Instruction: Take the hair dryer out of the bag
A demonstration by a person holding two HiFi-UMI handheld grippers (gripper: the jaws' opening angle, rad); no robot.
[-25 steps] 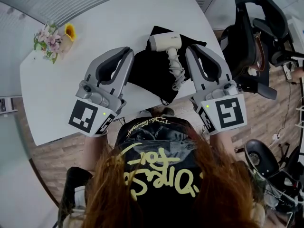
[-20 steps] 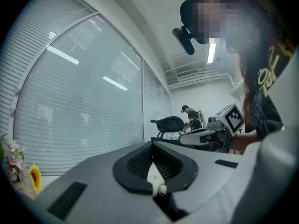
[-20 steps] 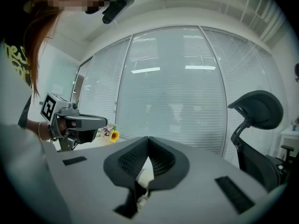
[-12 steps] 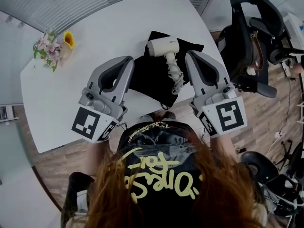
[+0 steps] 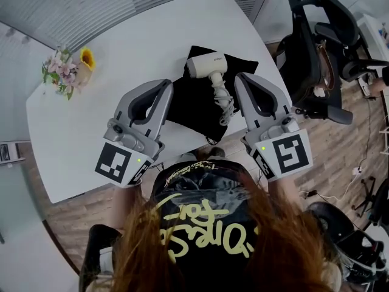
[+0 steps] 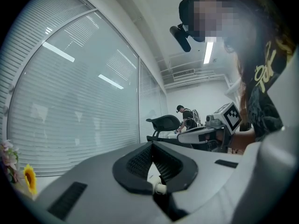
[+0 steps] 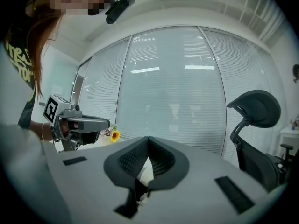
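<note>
Table: white rounded tabletop (image 5: 85,145), under everything.
Bag: black cloth bag (image 5: 193,108), flat, mid-table.
Left gripper: grey left gripper (image 5: 165,85), jaws together, empty, at the bag's left edge.
Right gripper: grey right gripper (image 5: 239,78), jaws together, empty, beside the cord.
Hair dryer: white corded hair dryer (image 5: 203,67), lying on the bag.
Flowers: small sunflower bunch (image 5: 68,69), far left.

Bright, even indoor light. A ceiling strip lamp (image 6: 209,52) glows overhead and mirrors as pale bars on the blind-covered glass wall (image 6: 84,106). The white bench (image 5: 79,120) is evenly lit, with faint shadows. All views bulge fisheye-style; both gripper views go black at the corners. The left gripper (image 6: 152,144) and right gripper (image 7: 148,139) loom near, slightly soft.
</note>
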